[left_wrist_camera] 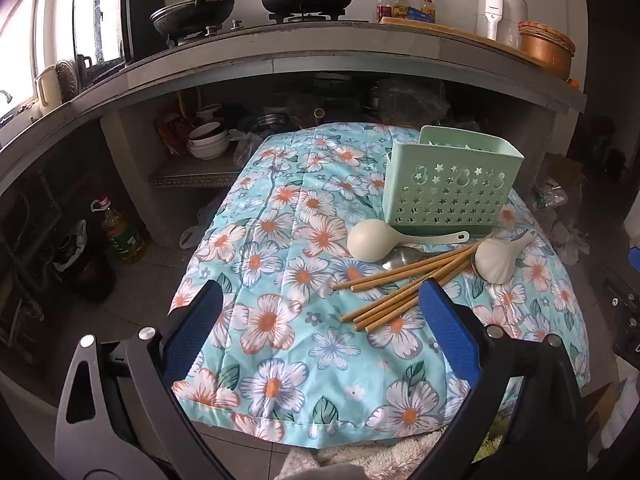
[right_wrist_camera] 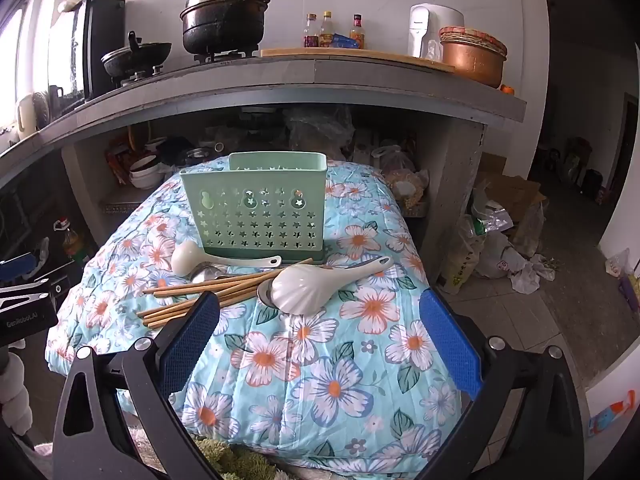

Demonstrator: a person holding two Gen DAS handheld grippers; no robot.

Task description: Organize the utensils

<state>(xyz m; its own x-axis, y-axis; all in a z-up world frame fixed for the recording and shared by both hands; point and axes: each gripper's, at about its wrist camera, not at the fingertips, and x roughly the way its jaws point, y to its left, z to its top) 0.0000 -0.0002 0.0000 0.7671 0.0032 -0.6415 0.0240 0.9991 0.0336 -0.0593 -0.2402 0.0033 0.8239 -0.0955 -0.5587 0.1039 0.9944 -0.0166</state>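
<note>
A pale green utensil holder point(left_wrist_camera: 452, 188) point(right_wrist_camera: 256, 208) with star cut-outs stands upright on a floral cloth point(left_wrist_camera: 280, 320) point(right_wrist_camera: 320, 360). In front of it lie several bamboo chopsticks point(left_wrist_camera: 404, 288) point(right_wrist_camera: 208, 292), a cream ladle point(left_wrist_camera: 372, 240) point(right_wrist_camera: 188, 258), a metal spoon point(left_wrist_camera: 400, 258) point(right_wrist_camera: 206, 272) and a white shell-shaped spoon point(left_wrist_camera: 496, 258) point(right_wrist_camera: 308, 286). My left gripper point(left_wrist_camera: 320, 312) hovers open just short of the chopsticks, nothing between its fingers. My right gripper point(right_wrist_camera: 318, 324) is open too, below the shell spoon and empty. The left gripper's body point(right_wrist_camera: 24, 300) shows at the right view's left edge.
A concrete counter point(left_wrist_camera: 320, 48) point(right_wrist_camera: 280, 80) behind carries a black pot point(right_wrist_camera: 224, 16), a wok point(right_wrist_camera: 136, 56), sauce bottles point(right_wrist_camera: 332, 32), a white appliance point(right_wrist_camera: 432, 28) and a copper bowl point(right_wrist_camera: 472, 56). Bowls point(left_wrist_camera: 208, 140) sit on the shelf below. Bags and cardboard point(right_wrist_camera: 504, 216) litter the floor at right.
</note>
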